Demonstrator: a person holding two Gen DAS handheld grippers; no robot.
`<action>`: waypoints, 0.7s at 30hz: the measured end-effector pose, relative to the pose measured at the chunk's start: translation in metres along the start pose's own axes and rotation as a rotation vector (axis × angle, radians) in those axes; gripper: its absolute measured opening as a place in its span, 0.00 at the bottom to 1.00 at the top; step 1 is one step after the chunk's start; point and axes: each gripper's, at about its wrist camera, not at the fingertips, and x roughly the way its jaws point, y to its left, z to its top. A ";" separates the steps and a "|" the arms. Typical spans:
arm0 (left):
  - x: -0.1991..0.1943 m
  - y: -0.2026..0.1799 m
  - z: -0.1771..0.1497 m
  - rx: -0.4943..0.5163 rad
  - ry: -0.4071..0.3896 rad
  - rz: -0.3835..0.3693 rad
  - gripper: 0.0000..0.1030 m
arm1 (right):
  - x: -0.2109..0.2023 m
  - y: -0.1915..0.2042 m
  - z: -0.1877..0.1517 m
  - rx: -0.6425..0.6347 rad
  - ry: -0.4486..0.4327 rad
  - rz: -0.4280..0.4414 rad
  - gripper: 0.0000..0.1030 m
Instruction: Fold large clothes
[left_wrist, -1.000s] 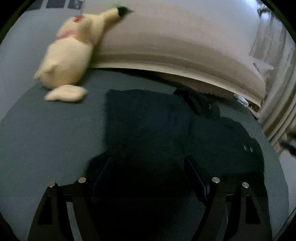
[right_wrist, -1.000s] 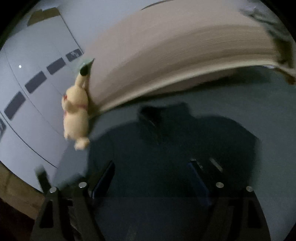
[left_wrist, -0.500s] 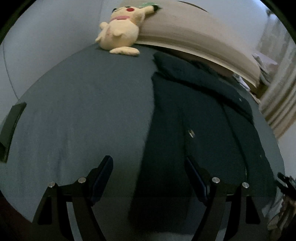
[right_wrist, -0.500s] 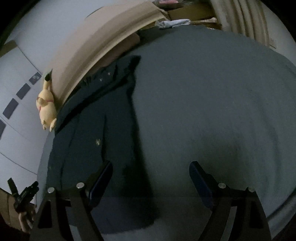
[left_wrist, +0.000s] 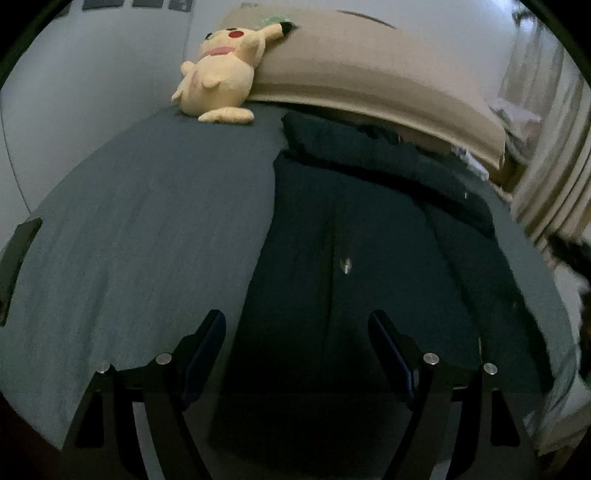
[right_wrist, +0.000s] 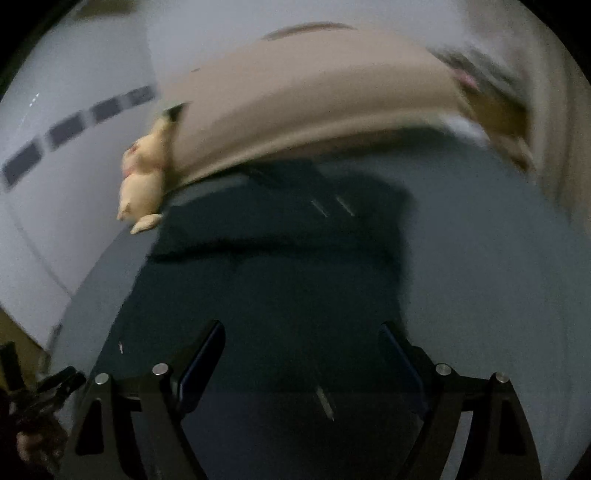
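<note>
Dim room: a grey-blue bed (left_wrist: 147, 229) meets a beige padded headboard (left_wrist: 369, 74), pale walls (left_wrist: 92, 74) behind, striped curtains (left_wrist: 554, 184) at the right

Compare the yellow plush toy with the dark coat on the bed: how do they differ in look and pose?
The plush toy is pale yellow and small; the dark coat is nearly black and far larger. The plush toy is plump and leans against the beige headboard; the coat lies spread flat. The plush toy sits at the bed's far corner; the coat runs from the headboard toward the camera. Both rest on the grey-blue bedcover.
</note>
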 end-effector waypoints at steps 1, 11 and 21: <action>0.003 0.001 0.005 -0.012 -0.012 -0.008 0.77 | 0.021 0.026 0.031 -0.087 -0.027 -0.013 0.84; 0.045 0.011 0.070 -0.091 -0.135 -0.084 0.78 | 0.267 0.080 0.201 -0.082 0.091 -0.048 0.70; 0.079 0.025 0.072 -0.143 -0.131 -0.128 0.78 | 0.382 0.004 0.203 0.147 0.314 -0.205 0.79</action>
